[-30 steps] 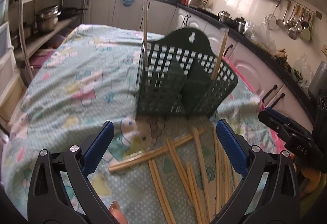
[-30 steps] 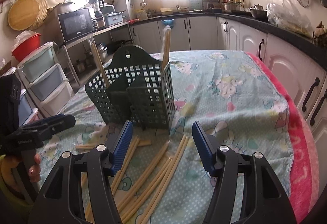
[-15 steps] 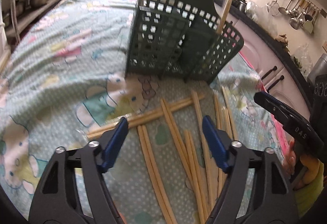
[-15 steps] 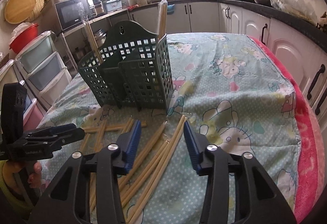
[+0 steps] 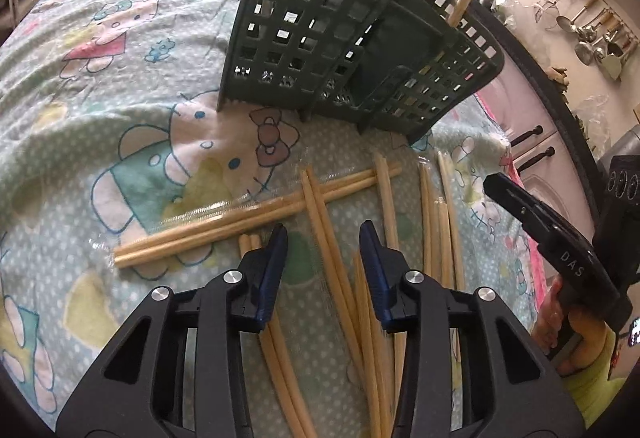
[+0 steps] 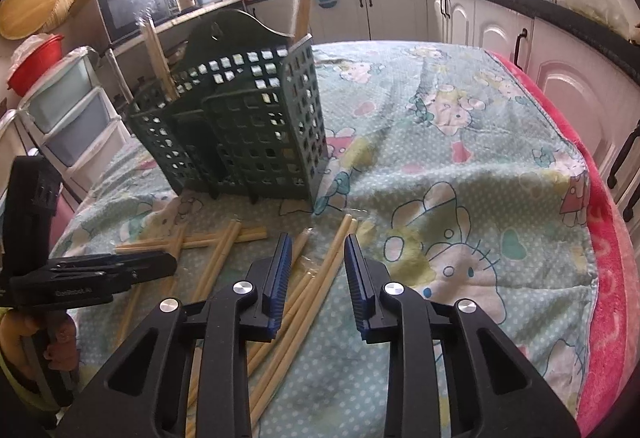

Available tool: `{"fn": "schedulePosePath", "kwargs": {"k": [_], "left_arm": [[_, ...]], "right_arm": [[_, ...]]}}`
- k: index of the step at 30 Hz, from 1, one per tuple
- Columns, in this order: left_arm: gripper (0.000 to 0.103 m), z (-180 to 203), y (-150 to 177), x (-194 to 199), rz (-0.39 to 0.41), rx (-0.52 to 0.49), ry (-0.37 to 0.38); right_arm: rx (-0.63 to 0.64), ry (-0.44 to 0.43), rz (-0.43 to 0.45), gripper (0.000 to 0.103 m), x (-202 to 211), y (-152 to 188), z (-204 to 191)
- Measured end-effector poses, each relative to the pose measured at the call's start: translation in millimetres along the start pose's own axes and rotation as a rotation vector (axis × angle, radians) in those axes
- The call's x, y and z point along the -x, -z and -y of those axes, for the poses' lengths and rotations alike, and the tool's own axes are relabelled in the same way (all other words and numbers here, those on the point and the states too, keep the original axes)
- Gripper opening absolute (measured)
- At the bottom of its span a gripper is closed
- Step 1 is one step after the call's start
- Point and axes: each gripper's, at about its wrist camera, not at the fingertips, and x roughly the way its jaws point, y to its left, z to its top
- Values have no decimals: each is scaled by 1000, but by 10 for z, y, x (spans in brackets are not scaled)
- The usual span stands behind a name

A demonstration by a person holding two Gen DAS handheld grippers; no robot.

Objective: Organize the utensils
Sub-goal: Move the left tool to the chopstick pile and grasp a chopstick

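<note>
On the cloth before the green caddy lie crossed chopsticks. Both my left gripper and right gripper have been closing — part-open, straddling pairs, gripping nothing. Overlapping sticks may snag or roll.

Each wrist camera looks forward and steeply down along its own fingers, close over the worktop. The left view faces the green utensil basket from its left, the right view from its right; both share the basket and scattered chopsticks.
</note>
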Motion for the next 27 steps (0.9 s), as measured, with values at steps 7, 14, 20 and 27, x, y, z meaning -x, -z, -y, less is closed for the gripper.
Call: {"fn": "schedulePosePath", "kwargs": {"k": [7, 14, 20, 27], "left_arm": [[31, 36, -92, -95, -7, 4, -21], [31, 17, -144, -131, -5, 23, -33], [31, 34, -192, -165, 0, 20, -48], [17, 66, -229, -228, 13, 8, -89]], "right_arm": [[-12, 8, -53, 26, -235, -74, 39], [-27, 37, -104, 26, -506, -176, 75], [-78, 22, -140, 24, -673, -145, 168], [-150, -18, -93, 15, -561, -148, 327]]}}
